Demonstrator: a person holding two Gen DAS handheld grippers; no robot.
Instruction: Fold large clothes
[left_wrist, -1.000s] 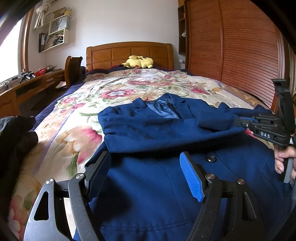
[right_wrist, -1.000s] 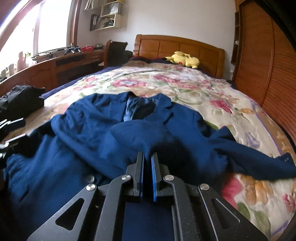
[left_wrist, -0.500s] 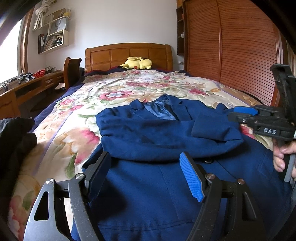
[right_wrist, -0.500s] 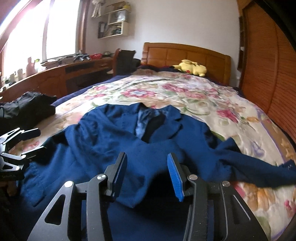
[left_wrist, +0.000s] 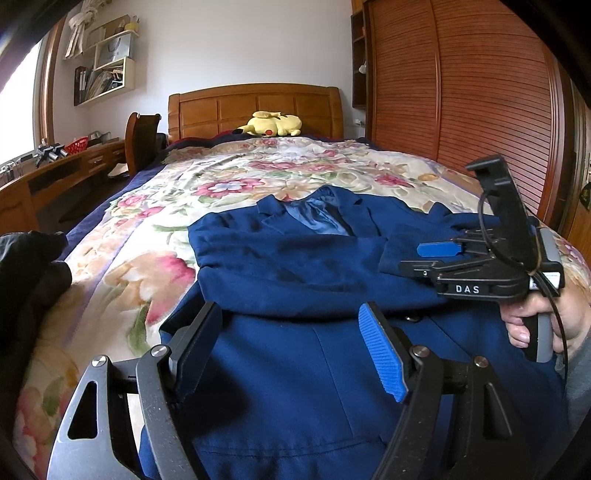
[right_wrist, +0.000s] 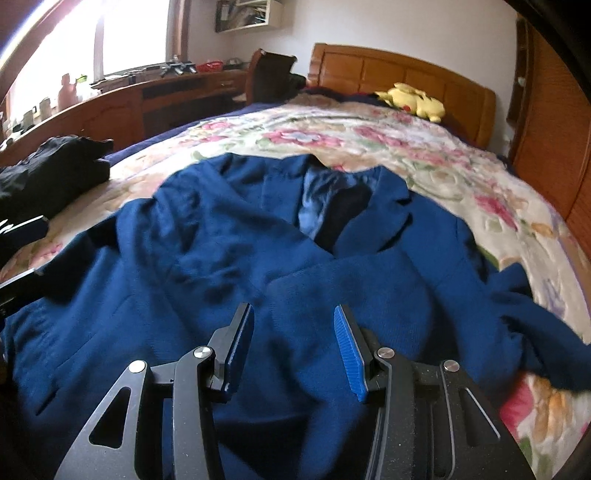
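1. Navy blue wool suit jacket (left_wrist: 314, 266) lies centre frame on floral quilted bedspread (left_wrist: 147, 229).
2. Left gripper (left_wrist: 291, 347) gapes wide, empty.
3. Right gripper (right_wrist: 295, 347), lettered "DAS", also wide, empty.

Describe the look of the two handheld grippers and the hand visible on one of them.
Both grippers, left gripper and right gripper, are matte black linkages with silver pivot bolts and ribbed blue pads. The right carries white "DAS" lettering, a black cable, a grey handle; bare hand, grey sleeve.

A navy blue suit jacket (left_wrist: 295, 280) lies front-up, one sleeve (left_wrist: 280, 258) folded across its chest.
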